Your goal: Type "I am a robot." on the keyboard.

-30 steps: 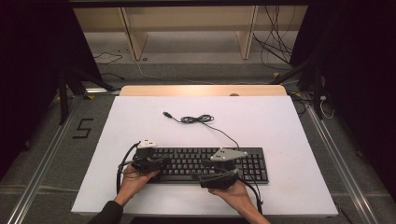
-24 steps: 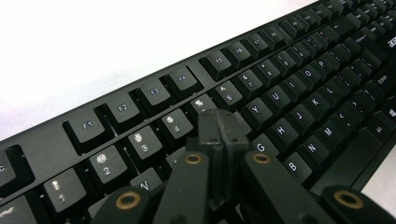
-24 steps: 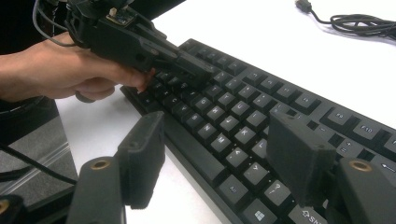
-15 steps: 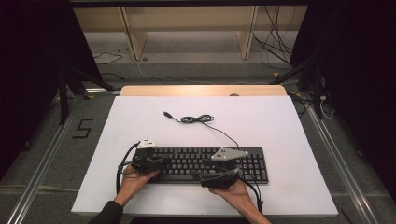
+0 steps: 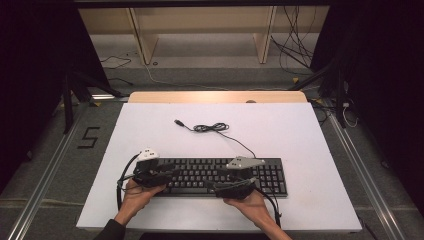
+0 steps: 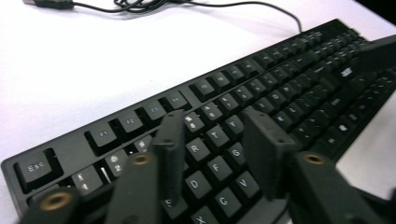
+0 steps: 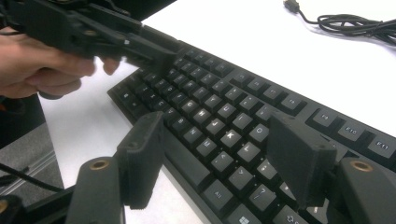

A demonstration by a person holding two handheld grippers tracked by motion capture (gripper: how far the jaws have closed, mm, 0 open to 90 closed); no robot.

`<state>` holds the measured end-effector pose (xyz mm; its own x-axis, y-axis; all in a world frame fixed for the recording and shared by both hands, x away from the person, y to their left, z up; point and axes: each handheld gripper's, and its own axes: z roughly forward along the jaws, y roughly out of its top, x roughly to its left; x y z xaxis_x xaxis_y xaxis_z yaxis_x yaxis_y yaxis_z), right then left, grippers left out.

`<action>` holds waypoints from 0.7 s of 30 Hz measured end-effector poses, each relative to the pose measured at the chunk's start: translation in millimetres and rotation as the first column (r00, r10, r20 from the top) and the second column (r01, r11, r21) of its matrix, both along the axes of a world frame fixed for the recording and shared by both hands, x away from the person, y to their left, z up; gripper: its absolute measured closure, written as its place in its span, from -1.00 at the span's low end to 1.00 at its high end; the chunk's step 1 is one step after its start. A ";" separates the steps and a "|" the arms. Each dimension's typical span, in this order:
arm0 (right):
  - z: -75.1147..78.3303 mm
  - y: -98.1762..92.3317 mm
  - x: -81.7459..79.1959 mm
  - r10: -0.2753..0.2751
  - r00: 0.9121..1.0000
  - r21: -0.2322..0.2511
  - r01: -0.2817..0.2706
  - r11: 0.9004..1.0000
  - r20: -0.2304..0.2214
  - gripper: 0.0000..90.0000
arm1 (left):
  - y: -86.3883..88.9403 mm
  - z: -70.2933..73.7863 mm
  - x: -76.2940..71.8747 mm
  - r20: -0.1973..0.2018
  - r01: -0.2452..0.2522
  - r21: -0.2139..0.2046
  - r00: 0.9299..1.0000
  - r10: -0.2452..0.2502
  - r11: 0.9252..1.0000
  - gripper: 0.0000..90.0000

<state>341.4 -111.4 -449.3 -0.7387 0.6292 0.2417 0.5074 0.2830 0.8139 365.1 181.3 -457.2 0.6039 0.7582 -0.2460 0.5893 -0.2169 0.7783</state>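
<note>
Below both grippers, the keyboard (image 5: 220, 176) is laid lengthwise along the table's (image 5: 300, 130) near edge; the left gripper (image 6: 215, 144), just opened with nothing between its jaws, is held over its left end, the right gripper (image 7: 219, 158) open over the middle.

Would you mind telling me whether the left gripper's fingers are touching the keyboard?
Cannot tell. In the left gripper view, the left gripper holds its fingers open, low over the keyboard, having just been opening; neither contact nor gap shows plainly.

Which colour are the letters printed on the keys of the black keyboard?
White, clearest in the left gripper view on the black keyboard.
</note>
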 end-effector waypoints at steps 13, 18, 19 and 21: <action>-2.2 4.4 9.0 -0.005 1.000 -0.024 0.005 1.000 -0.010 -0.13 | 10.6 4.4 -13.9 0.035 -0.013 -0.058 0.999 0.015 0.998 -0.19; -2.5 6.9 12.8 -0.012 1.000 -0.041 0.011 0.999 -0.019 -0.06 | 13.3 4.0 -17.4 0.040 -0.014 -0.063 0.999 0.017 0.998 -0.26; -2.8 7.4 14.0 -0.011 1.000 -0.046 0.010 0.999 -0.019 -0.04 | 13.6 3.9 -18.0 0.040 -0.016 -0.066 0.999 0.018 0.998 -0.27; -3.2 8.0 16.1 -0.015 1.000 -0.050 0.014 0.999 -0.019 0.00 | 14.3 4.0 -19.6 0.039 -0.017 -0.067 0.999 0.020 0.998 -0.29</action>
